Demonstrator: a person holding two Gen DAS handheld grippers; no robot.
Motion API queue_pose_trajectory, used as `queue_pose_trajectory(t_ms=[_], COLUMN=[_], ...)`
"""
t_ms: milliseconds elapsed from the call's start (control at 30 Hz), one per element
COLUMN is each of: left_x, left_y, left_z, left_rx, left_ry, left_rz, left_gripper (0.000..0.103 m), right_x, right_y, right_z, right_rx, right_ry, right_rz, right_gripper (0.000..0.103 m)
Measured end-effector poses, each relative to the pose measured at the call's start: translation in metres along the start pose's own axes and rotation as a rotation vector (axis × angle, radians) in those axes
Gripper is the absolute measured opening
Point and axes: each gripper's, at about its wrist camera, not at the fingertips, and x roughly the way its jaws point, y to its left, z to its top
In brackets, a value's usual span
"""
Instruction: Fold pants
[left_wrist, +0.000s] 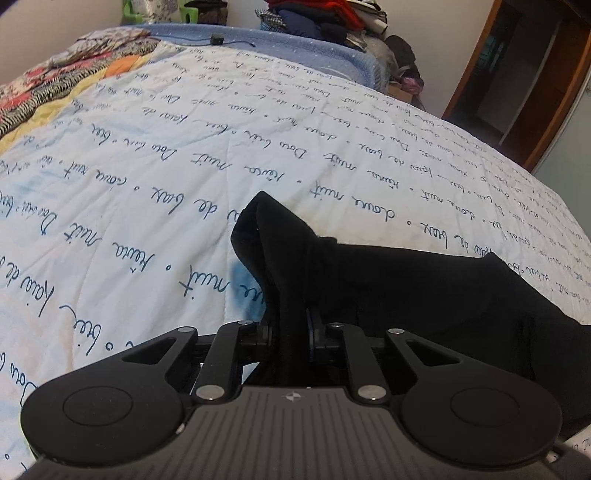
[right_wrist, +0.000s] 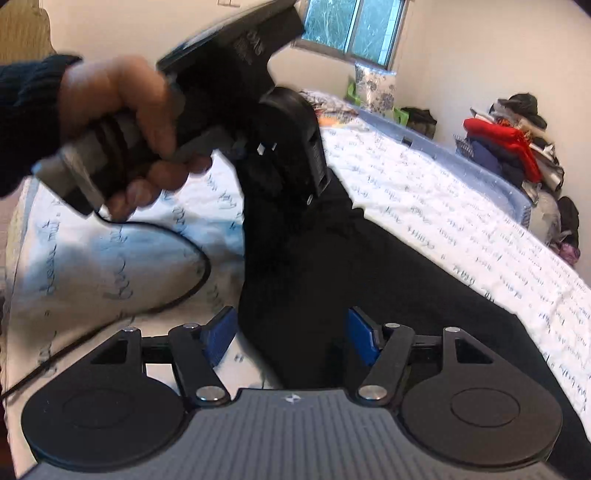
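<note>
While left tongs (left_wrist: 290, 325) clench black pants (left_wrist: 424, 288), right tongs (right_wrist: 291, 336) gape released.

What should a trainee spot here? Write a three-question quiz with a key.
1. True or false: the left claw is clamped on the black pants.
2. Pick one. The right claw is: A) open, with the pants lying between its blue pads; B) shut on a cable; C) gripping a pillow.
3. Fill the gap: the white bedspread is printed with blue ____.

Key: 1 true; 2 A; 3 writing.
</note>
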Motion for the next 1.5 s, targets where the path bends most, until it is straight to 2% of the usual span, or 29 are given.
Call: queue_pose_trajectory(t_ms=[67, 133, 200, 267, 333, 400, 467, 533, 633, 733, 767, 800, 867, 900, 933, 967, 1000, 1033, 1100, 1167, 1233, 1300, 1367, 1433, 1500], left_x=[-0.007, -0.02, -0.035, -0.052, -0.065, -0.076, -0.081, -0.076, -0.049, -0.004, 0.013, 0.023, 0.024, 0.022, 0.021, 0.02, 0.019, 0.015, 0.005, -0.01, -0.03, -0.049, -0.062, -0.072, -0.073], left_y=[-0.007, -0.015, -0.027, -0.048, -0.075, -0.108, -0.153, -0.202, -0.277, -0.332, -0.34, -0.347, -0.354, -0.356, -0.357, -0.356, -0.354, -0.351, -0.335, -0.318, -0.293, -0.267, -0.242, -0.221, -0.205], left_z=[0.0, 0.001, 0.004, 0.008, 0.012, 0.014, 0.01, -0.002, -0.032, -0.068, -0.08, -0.09, -0.103, -0.106, -0.106, -0.106, -0.105, -0.101, -0.093, -0.082, -0.074, -0.068, -0.062, -0.059, -0.058], left_rx=[0.016, 0.03, 0.045, 0.076, 0.111, 0.15, 0.222, 0.316, 0.458, 0.559, 0.579, 0.594, 0.646, 0.675, 0.683, 0.684, 0.685, 0.667, 0.592, 0.481, 0.366, 0.268, 0.184, 0.13, 0.098], left_ry=[-0.023, -0.054, -0.075, -0.104, -0.127, -0.143, -0.147, -0.135, -0.082, 0.017, 0.063, 0.07, 0.021, 0.019, 0.019, 0.025, 0.03, 0.029, 0.032, 0.036, 0.007, 0.003, -0.012, -0.073, -0.108], left_rz=[0.005, -0.005, -0.023, -0.044, -0.081, -0.128, -0.182, -0.214, -0.237, -0.212, -0.207, -0.193, -0.167, -0.169, -0.179, -0.198, -0.216, -0.239, -0.292, -0.36, -0.443, -0.545, -0.623, -0.631, -0.579], left_gripper=[0.014, 0.014, 0.014, 0.014, 0.014, 0.014, 0.014, 0.014, 0.014, 0.014, 0.015, 0.016, 0.021, 0.022, 0.028, 0.035, 0.038, 0.043, 0.046, 0.063, 0.075, 0.087, 0.089, 0.091, 0.092], right_x=[0.0, -0.015, -0.04, -0.067, -0.095, -0.119, -0.138, -0.157, -0.181, -0.195, -0.201, -0.207, -0.221, -0.226, -0.226, -0.229, -0.227, -0.227, -0.222, -0.208, -0.19, -0.176, -0.167, -0.16, -0.153], right_y=[-0.002, -0.013, -0.03, -0.051, -0.074, -0.099, -0.125, -0.158, -0.208, -0.244, -0.251, -0.255, -0.258, -0.258, -0.257, -0.259, -0.261, -0.268, -0.275, -0.283, -0.292, -0.301, -0.306, -0.308, -0.31], right_z=[-0.004, -0.004, -0.011, -0.023, -0.041, -0.063, -0.087, -0.118, -0.181, -0.245, -0.263, -0.276, -0.291, -0.295, -0.296, -0.301, -0.302, -0.309, -0.311, -0.305, -0.293, -0.278, -0.262, -0.249, -0.242], right_rx=[0.038, 0.127, 0.228, 0.316, 0.409, 0.509, 0.629, 0.804, 1.157, 1.469, 1.533, 1.569, 1.572, 1.561, 1.551, 1.547, 1.551, 1.567, 1.608, 1.632, 1.65, 1.627, 1.563, 1.511, 1.504], right_ry=[-0.019, -0.044, -0.116, -0.186, -0.247, -0.284, -0.309, -0.343, -0.475, -0.623, -0.657, -0.675, -0.69, -0.693, -0.692, -0.688, -0.68, -0.671, -0.65, -0.62, -0.517, -0.402, -0.307, -0.23, -0.179], right_rz=[0.001, 0.049, 0.1, 0.106, 0.106, 0.09, 0.083, 0.113, 0.239, 0.345, 0.356, 0.349, 0.294, 0.271, 0.25, 0.236, 0.233, 0.249, 0.318, 0.415, 0.47, 0.436, 0.401, 0.372, 0.356], right_gripper=[0.066, 0.066, 0.067, 0.067, 0.068, 0.073, 0.075, 0.075, 0.075, 0.077, 0.077, 0.077, 0.082, 0.086, 0.095, 0.1, 0.1, 0.1, 0.1, 0.1, 0.1, 0.1, 0.1, 0.1, 0.1])
